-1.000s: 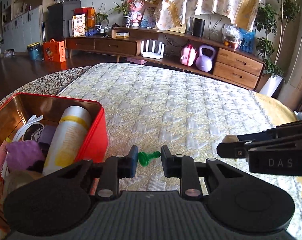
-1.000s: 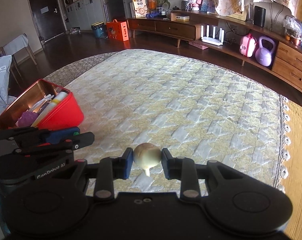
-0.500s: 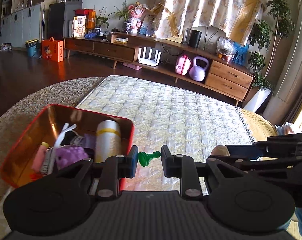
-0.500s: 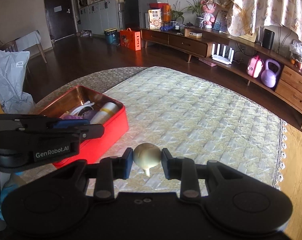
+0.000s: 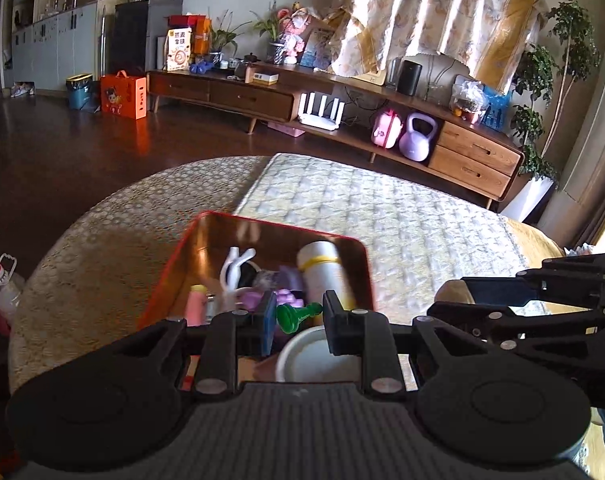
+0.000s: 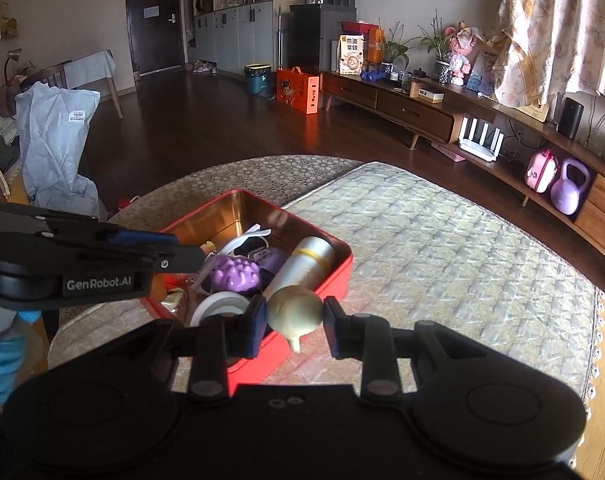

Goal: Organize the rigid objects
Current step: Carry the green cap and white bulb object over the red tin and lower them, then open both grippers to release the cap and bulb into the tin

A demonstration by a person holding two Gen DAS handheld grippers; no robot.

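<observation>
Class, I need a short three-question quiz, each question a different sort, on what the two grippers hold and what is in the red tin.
1. True or false: the left gripper holds a green chess pawn.
2. What does the right gripper hold? A) a cream onion-shaped toy B) a purple kettlebell C) a roll of tape
3. Fill in: the white bottle with a yellow band lies in the red ____.

Key: 1 true; 2 A; 3 tin.
</observation>
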